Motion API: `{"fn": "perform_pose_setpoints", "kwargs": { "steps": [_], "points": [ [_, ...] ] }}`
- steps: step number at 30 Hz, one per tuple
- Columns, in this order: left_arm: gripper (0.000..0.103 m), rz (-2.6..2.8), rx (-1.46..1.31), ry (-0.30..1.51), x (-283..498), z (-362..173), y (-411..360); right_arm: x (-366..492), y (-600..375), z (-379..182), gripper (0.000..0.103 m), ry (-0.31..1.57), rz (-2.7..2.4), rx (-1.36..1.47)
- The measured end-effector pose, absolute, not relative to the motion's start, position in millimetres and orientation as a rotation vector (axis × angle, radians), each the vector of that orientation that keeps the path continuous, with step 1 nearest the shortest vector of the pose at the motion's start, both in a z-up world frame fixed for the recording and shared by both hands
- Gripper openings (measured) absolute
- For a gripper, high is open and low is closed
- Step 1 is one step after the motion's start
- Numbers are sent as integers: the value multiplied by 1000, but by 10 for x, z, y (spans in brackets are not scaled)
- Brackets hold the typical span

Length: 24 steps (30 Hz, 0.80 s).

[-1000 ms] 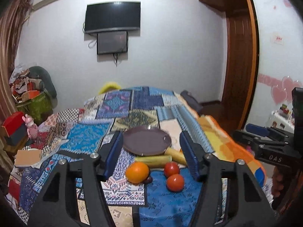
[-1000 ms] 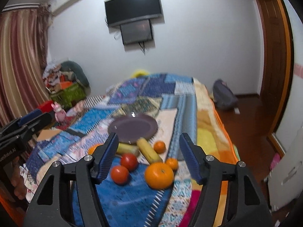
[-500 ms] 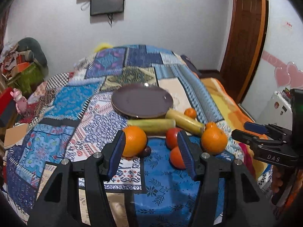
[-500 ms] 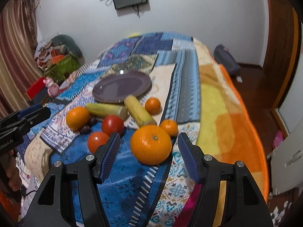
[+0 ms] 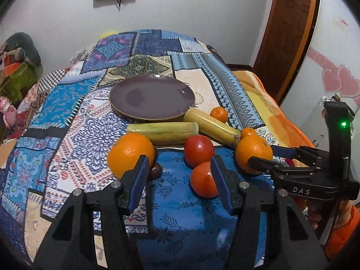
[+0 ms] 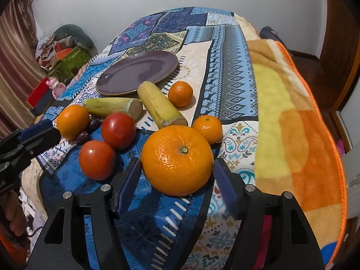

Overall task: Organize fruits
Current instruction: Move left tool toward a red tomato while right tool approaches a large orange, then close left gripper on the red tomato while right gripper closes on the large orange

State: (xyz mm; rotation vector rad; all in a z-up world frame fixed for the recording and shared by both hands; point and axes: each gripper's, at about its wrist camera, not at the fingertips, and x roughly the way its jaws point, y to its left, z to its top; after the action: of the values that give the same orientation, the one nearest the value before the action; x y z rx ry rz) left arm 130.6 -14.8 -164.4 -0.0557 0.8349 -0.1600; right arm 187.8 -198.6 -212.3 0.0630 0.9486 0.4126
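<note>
Fruits lie in a loose cluster on the patchwork quilt of a bed (image 6: 227, 51), just in front of an empty purple plate (image 5: 151, 97). The right wrist view looks down closely on a large orange (image 6: 177, 159) whose green stem button faces up; this orange sits between the two blue pads of the right claw (image 6: 177, 183), which is spread wide, with a gap showing on each side of the fruit. That view also shows two small mandarins (image 6: 180, 93), two red tomatoes (image 6: 118, 130), two cut yellow-green stalk pieces (image 6: 158, 104), a second orange (image 6: 72, 121) and a pair of dark little fruits (image 6: 83, 137) tucked beside it.

From the left wrist view the same large orange appears at the right, partly hidden by the right claw's fingers reaching in from that side, with a green light glowing on the handle and a person's hand (image 5: 315, 216) gripping it low at the edge. The left claw (image 5: 180, 180) is likewise released and holds nothing: its left pad stands in front of the second orange, its right pad overlaps the nearer tomato (image 5: 202, 180), and bare blue quilt lies between them. Both claws point forward and slightly downward over the near end of the bed. A wooden door (image 5: 285, 33) stands at the far right.
</note>
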Motion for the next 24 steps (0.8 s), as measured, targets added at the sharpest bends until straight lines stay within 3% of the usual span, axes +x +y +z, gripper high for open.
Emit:
{"fn": "perform_pose_setpoints", "kwargs": {
  "steps": [6,24],
  "points": [
    [57,-187,-57,860,1387,-1719,-224,1932,-1973,-2204,70,972,425,70],
    [57,-224,-9,980,1530,-1989,-580,1792,-2118,-2032,67,900,421,60]
  ]
}}
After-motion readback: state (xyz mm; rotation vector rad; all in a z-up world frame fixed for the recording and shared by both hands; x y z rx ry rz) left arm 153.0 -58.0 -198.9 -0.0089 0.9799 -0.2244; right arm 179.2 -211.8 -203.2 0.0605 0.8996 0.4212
